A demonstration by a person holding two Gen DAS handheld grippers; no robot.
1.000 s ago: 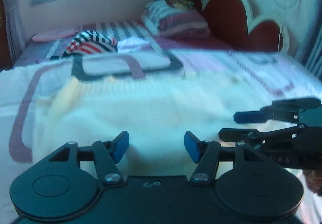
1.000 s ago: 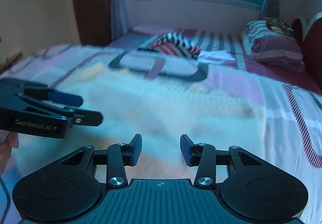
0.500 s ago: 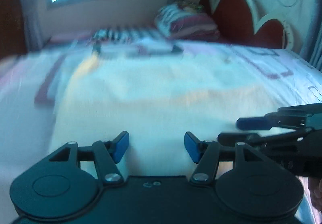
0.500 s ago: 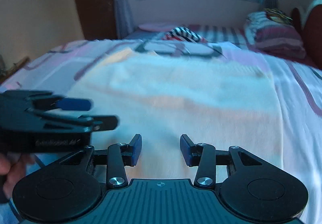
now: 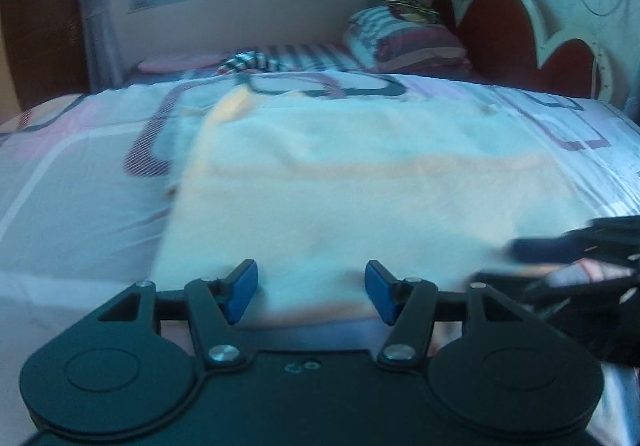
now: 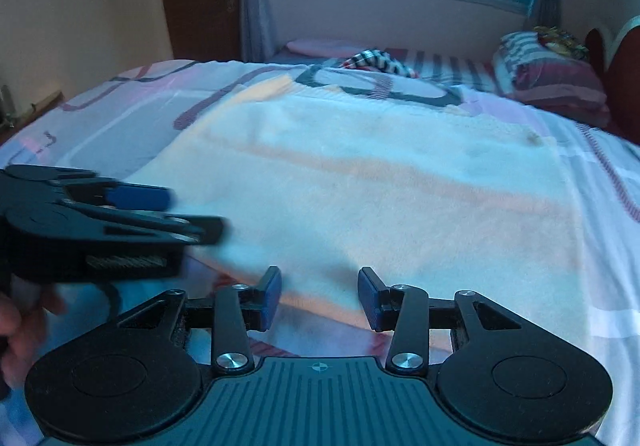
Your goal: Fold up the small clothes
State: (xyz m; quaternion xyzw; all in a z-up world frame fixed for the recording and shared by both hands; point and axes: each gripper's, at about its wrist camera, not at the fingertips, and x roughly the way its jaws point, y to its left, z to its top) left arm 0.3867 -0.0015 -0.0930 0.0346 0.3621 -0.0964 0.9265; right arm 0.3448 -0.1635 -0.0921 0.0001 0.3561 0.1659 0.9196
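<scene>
The cloth (image 6: 360,181) lies flat on the bed (image 6: 120,113), soft, light, likely limp. Both claws, left (image 5: 311,296) and right (image 6: 319,298), gape wide at its near edge; pinch the near corners.

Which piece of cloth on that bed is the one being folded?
On the bed with the patterned sheet, look nearest the open left gripper and right gripper. The cream cloth lies flat there; the striped garment lies crumpled near the window.

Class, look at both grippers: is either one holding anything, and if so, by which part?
Nothing is held. The left gripper and right gripper are both open at the near edge of the cream cloth.
</scene>
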